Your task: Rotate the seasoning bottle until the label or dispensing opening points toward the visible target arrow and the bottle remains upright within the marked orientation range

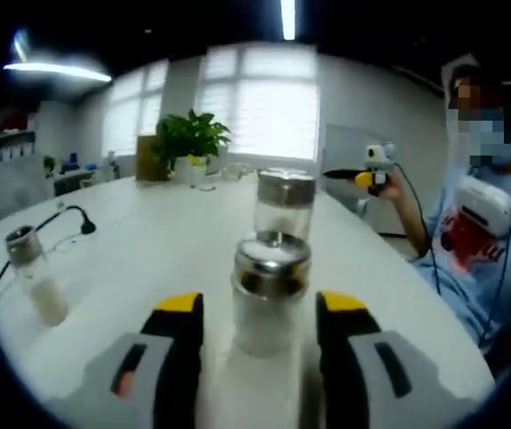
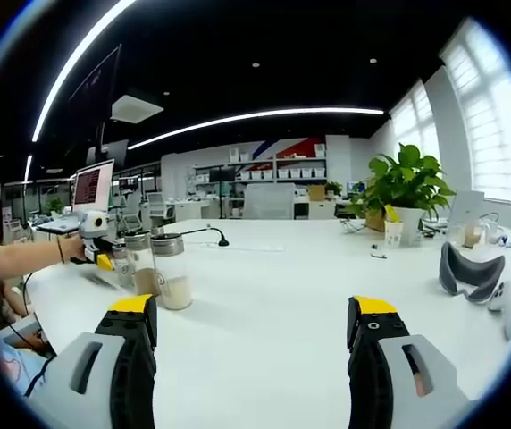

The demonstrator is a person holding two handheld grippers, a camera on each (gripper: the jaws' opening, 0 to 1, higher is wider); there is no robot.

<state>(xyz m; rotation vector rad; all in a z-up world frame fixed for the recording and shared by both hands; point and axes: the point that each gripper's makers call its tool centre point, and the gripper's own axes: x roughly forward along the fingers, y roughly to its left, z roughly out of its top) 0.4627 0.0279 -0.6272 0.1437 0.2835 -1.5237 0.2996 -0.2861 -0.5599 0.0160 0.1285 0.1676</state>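
Observation:
A glass seasoning bottle [image 1: 270, 299] with a shiny metal cap and white powder inside stands upright on the white table [image 1: 148, 250]. My left gripper [image 1: 260, 304] is open, its yellow-tipped jaws on either side of the bottle, the right jaw very near the glass. Just behind stands a taller glass jar [image 1: 284, 204] with a metal lid. Over the table, my right gripper [image 2: 254, 308] is open with nothing between its jaws. In the right gripper view the left gripper [image 2: 102, 255] is at the far left by the bottles [image 2: 173, 273].
A third bottle [image 1: 34, 273] with white powder stands at the left, beside a black cable [image 1: 77, 219]. A potted plant [image 1: 188, 138] sits at the far edge. A person holds the right gripper [image 1: 372, 174] at the table's right side. A headset [image 2: 470, 268] lies at the right.

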